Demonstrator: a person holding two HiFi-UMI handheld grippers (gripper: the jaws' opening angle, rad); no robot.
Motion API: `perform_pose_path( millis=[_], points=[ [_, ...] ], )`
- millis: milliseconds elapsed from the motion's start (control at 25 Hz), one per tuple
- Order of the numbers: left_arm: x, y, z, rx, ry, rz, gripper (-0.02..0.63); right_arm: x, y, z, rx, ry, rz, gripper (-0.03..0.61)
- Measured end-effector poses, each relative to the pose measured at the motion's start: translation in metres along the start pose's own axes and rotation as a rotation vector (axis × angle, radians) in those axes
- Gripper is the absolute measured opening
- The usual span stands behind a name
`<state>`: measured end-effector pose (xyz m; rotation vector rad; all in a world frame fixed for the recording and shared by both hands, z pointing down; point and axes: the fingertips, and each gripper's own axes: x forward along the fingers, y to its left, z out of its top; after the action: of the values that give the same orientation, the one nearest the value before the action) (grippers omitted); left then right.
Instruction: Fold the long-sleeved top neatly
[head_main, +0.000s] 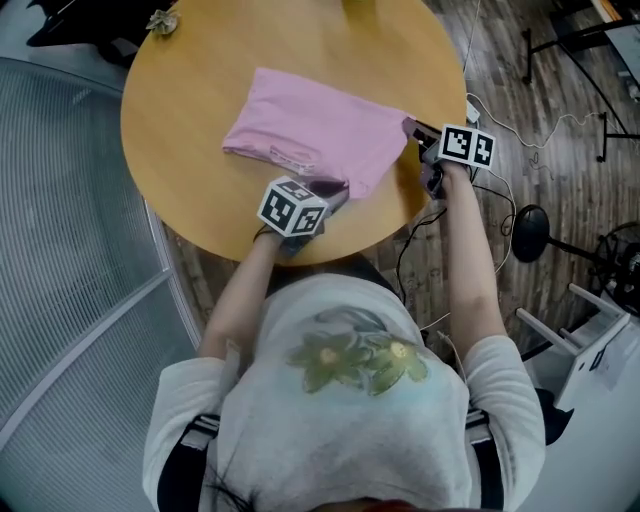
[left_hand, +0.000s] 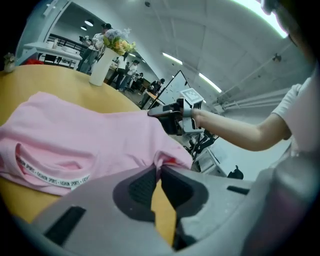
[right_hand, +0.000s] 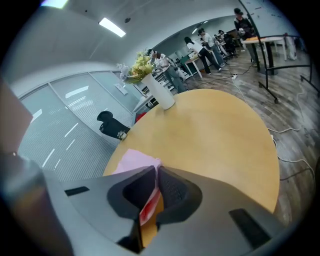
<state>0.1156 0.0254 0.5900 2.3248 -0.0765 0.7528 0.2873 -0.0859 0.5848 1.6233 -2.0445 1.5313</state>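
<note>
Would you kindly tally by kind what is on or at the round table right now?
top: 1
grippers: 2 (left gripper, right gripper, each shut on the top)
vase: 1
small crumpled thing: 1
total: 5

Tabletop (head_main: 200, 90) lies open past the pink top (head_main: 320, 130), up to the vase (right_hand: 161, 92).

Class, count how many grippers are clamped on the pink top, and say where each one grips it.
2. The left gripper pinches the top at its near corner. The right gripper pinches its right-hand corner. Neither grip is hidden.
</note>
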Motion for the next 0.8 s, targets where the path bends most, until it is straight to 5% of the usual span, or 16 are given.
perform_pose_path(
  millis=[320,800],
  points=[
    [-0.064,0.038,0.039,-0.206,-0.217,-0.066,0.034,0.026,0.075,0.051,0.043,-0.090,0.021,0.037],
    [-0.156,0.062,0.051,-0.415,-0.475,-0.006,0.034,0.067,0.185,0.086,-0.010,-0.152,0.120,0.037]
  ],
)
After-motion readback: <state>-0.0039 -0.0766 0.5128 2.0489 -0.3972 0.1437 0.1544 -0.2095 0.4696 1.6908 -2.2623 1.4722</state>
